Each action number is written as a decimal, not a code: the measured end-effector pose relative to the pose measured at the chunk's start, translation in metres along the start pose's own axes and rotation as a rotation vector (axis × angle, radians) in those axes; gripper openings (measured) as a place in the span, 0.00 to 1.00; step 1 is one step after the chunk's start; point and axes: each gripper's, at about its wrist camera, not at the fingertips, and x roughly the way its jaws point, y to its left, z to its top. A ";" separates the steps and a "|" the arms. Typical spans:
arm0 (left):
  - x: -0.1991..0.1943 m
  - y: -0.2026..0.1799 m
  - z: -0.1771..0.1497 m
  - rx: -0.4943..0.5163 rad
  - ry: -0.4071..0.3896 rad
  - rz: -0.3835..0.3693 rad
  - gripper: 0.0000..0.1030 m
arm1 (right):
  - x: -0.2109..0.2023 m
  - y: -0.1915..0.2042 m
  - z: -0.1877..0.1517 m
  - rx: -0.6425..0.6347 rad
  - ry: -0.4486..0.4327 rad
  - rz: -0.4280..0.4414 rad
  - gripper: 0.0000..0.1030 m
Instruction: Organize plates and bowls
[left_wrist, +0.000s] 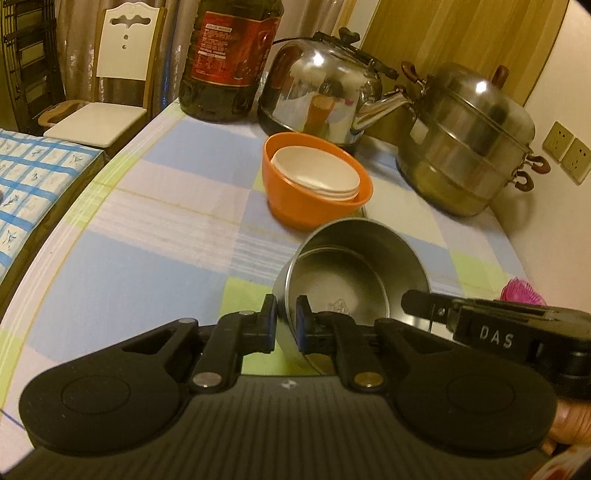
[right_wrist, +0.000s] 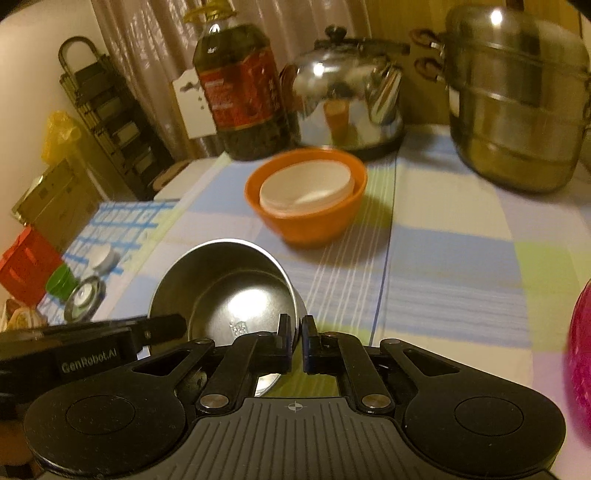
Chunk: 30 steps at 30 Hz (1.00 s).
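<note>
Two handheld grippers hold a steel bowl (left_wrist: 351, 280) between them above a table covered in a checked cloth (left_wrist: 155, 229) of blue, white and green squares. The left gripper (left_wrist: 286, 325) is clamped on the bowl's left rim, one finger outside the wall and one inside. The right gripper (right_wrist: 295, 343) is clamped on the opposite, right rim in the same way. The bowl is tilted, its open mouth facing up and toward the near side, so the shiny inside bottom shows. A second steel rim shows just inside it, as if a smaller bowl is nested there.

Farther back, near the middle of the table, an orange bowl (left_wrist: 314, 206) sits upright with white bowls (left_wrist: 317, 173) stacked inside it. Behind it, along the far edge, stand a dark oil bottle (left_wrist: 229, 59) on the left, a shiny kettle (left_wrist: 325, 85) in the middle and a lidded steel steamer pot (left_wrist: 469, 147) on the right.
</note>
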 end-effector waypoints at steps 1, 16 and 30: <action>0.000 -0.001 0.001 0.001 -0.002 0.000 0.09 | -0.001 -0.001 0.002 0.001 -0.008 -0.003 0.05; 0.014 -0.017 0.035 0.015 -0.039 -0.029 0.09 | -0.004 -0.016 0.026 0.023 -0.067 -0.033 0.05; 0.034 -0.032 0.077 0.032 -0.082 -0.051 0.09 | 0.008 -0.037 0.059 0.065 -0.106 -0.057 0.04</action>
